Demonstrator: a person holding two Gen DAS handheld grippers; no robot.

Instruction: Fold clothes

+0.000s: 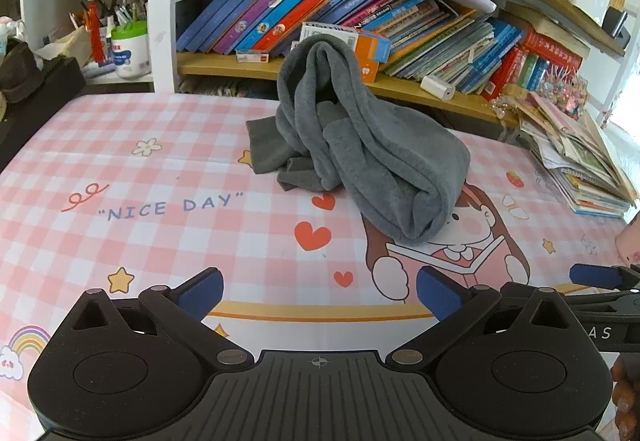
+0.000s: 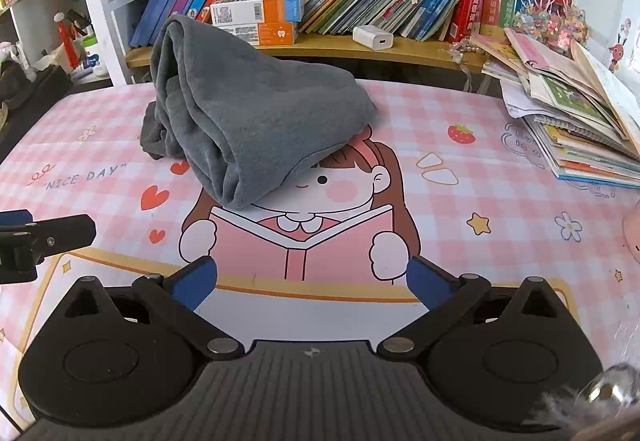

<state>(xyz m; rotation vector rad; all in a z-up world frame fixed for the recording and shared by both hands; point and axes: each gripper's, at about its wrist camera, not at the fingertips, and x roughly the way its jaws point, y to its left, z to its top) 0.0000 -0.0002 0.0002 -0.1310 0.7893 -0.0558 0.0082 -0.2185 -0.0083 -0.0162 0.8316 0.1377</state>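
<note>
A grey fleece garment [image 1: 360, 145] lies bunched in a heap on the pink checked table cover [image 1: 160, 177], near the back by the bookshelf. It also shows in the right wrist view [image 2: 248, 113], piled up and crumpled. My left gripper [image 1: 320, 293] is open and empty, well short of the garment. My right gripper [image 2: 312, 281] is open and empty, also short of it. One blue fingertip of the right gripper shows at the right edge of the left wrist view [image 1: 592, 276]. The left gripper shows at the left edge of the right wrist view [image 2: 40, 237].
A bookshelf [image 1: 360, 9] full of books stands right behind the garment. A stack of books and papers [image 2: 572, 113] lies at the table's right. A dark object [image 1: 36, 101] sits at the left edge. A pink object [image 2: 634, 237] is at the far right.
</note>
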